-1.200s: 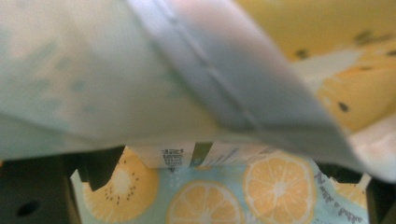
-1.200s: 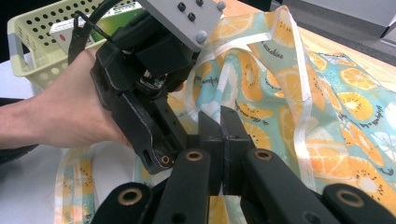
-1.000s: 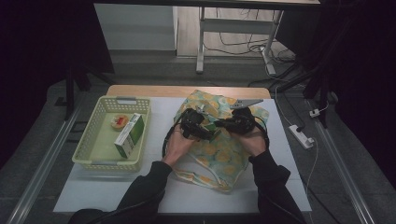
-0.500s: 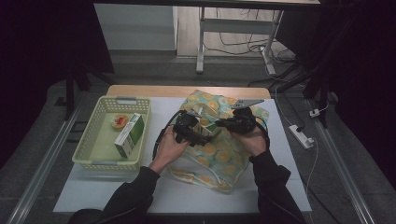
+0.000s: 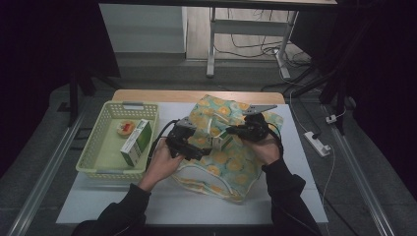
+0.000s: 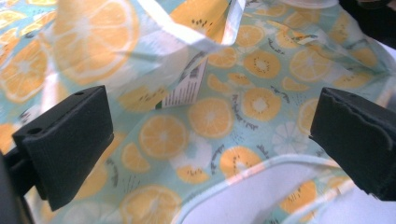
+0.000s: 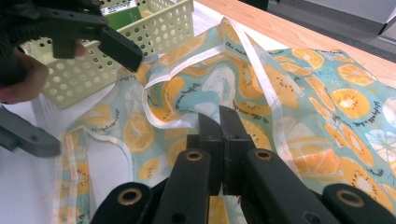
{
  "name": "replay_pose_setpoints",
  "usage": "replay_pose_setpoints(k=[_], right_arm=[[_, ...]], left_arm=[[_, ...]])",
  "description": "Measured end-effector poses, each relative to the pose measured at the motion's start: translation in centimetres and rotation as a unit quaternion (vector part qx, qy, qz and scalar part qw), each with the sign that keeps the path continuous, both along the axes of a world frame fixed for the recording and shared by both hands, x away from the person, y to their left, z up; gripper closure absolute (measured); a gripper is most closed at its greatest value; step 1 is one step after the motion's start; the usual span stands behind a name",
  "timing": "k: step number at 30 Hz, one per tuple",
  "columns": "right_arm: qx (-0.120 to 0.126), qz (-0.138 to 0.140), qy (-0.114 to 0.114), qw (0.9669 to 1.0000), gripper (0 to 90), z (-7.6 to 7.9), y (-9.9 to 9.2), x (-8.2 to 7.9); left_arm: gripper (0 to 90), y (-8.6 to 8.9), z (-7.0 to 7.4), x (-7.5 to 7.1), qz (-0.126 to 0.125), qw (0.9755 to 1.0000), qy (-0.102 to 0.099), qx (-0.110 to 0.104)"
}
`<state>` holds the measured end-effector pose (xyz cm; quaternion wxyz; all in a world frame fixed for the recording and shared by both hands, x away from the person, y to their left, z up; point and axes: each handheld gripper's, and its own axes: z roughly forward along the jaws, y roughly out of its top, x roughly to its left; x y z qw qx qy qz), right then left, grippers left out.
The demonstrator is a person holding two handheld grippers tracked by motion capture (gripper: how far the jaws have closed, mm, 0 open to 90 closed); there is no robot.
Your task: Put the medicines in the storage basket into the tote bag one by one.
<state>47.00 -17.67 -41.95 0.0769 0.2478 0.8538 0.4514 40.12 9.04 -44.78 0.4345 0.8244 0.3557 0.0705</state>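
Basket: pale yellow-green plastic, rectangular, walls pierced with rows of round holes; it stands on the bench just left of the bag and holds a green-and-white carton and a small round item, too small to identify.

Left tool: in the person's left hand at the bag's left edge; its two black, blocky jaws have just been opening and stand wide apart, with nothing gripped. In the left gripper view the printed cloth lies beyond the jaws.

Bag: soft fabric tote, mint-green ground printed with orange slices, kiwi slices and white flowers, edged and handled in white tape. It lies rumpled on the white bench, right of the basket, its mouth gaping toward the left tool. A white box with printed text shows inside the opening.

Right tool: in the person's right hand over the bag's upper middle; in the right gripper view the jaws are pressed fully together, and whether cloth is pinched between them cannot be told.

Power strip: white, on the floor right of the bag.
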Motion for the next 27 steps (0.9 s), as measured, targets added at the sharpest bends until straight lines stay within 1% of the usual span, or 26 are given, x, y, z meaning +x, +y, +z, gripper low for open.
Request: replay_pose_setpoints(k=[2,7,9,12,15,17,20,24,27], right_arm=[[-0.001,0.0,0.0,1.0,89.8,0.0,0.0,0.0],[-0.002,0.002,-0.001,1.0,89.7,0.0,0.1,-0.1],[-0.001,0.002,-0.001,1.0,89.7,0.0,0.1,-0.1],[-0.001,0.002,-0.001,1.0,89.7,0.0,0.1,-0.1],[-0.002,0.002,-0.001,1.0,89.7,0.0,0.1,-0.2],[-0.002,0.001,-0.001,1.0,89.7,0.0,0.0,-0.2],[-0.003,0.0,-0.003,1.0,89.7,0.0,0.0,-0.2],[-0.003,-0.001,-0.003,1.0,89.7,0.0,-0.1,-0.2],[-0.004,-0.001,-0.004,1.0,89.7,0.1,-0.1,-0.2]], left_arm=[[0.0,0.7,-0.1,-0.4,0.002,1.0,0.001,-0.007],[0.0,2.1,-0.1,-1.1,0.008,1.0,-0.003,0.002],[0.0,2.7,-0.2,-1.3,0.008,1.0,0.0,0.004],[0.0,3.6,-0.2,-1.6,0.01,0.9999,-0.002,-0.004],[0.0,4.6,-0.1,-2.0,0.014,0.9998,-0.009,-0.012],[0.0,5.3,-0.2,-2.3,0.02,0.9997,-0.012,-0.01],[0.0,6.3,-0.3,-2.7,0.029,0.9995,-0.009,-0.009],[0.1,7.6,-0.4,-3.3,0.05,0.9987,-0.004,-0.009],[0.3,8.5,-0.2,-3.7,0.066,0.9978,-0.007,0.003]])
